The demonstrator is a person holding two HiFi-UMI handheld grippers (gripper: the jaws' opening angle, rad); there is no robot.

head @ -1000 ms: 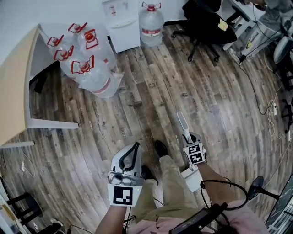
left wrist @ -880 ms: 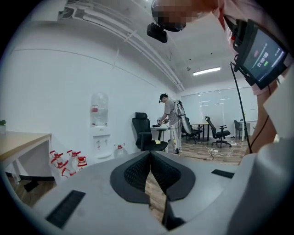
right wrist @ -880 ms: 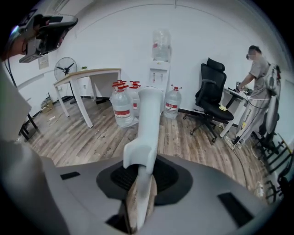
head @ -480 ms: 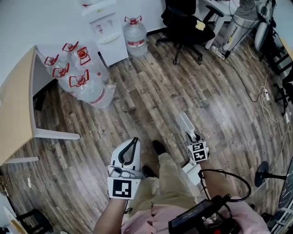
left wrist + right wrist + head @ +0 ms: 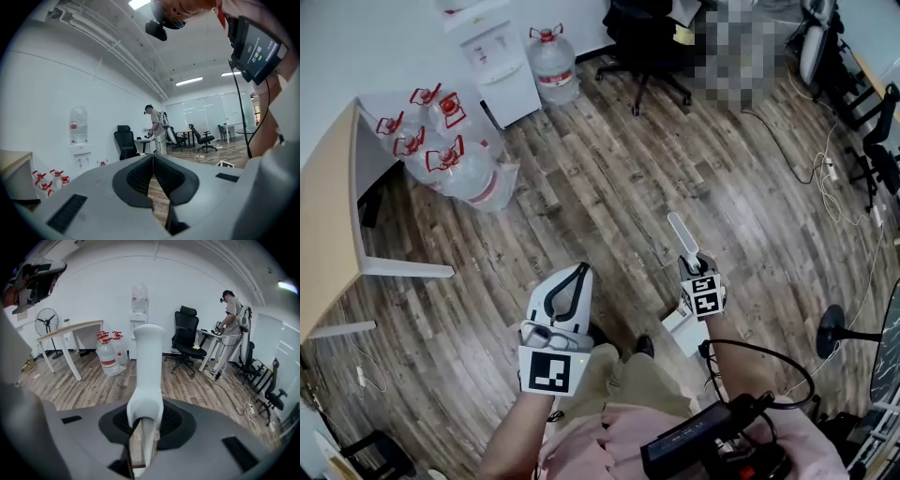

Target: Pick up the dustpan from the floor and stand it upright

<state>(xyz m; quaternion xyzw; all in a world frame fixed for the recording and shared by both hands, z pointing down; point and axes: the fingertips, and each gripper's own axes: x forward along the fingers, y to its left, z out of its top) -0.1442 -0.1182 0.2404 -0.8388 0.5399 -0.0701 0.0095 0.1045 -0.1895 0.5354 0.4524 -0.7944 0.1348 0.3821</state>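
Observation:
The white dustpan's handle point(image 5: 682, 232) sticks forward out of my right gripper point(image 5: 696, 272), and its pan point(image 5: 684, 331) hangs below the gripper, off the wooden floor point(image 5: 609, 187). In the right gripper view the handle point(image 5: 147, 366) runs up between the jaws, and the right gripper point(image 5: 143, 427) is shut on it. At the lower left my left gripper point(image 5: 577, 277) is shut with nothing in it. In the left gripper view its pads point(image 5: 140, 176) meet along a thin line, and the left gripper point(image 5: 153, 161) points across the room.
Several water bottles point(image 5: 445, 155) lie beside a white dispenser point(image 5: 492, 56) and a desk point(image 5: 328, 216) at the left. A black office chair point(image 5: 642, 37) stands at the back. Cables point(image 5: 830, 178) trail at the right near a fan base point(image 5: 839, 342). A person point(image 5: 232, 319) works far off.
The head view has swung, so the bottles and the chair sit further left. The person's feet have drawn back. Both grippers keep their states, the right one still holding the handle.

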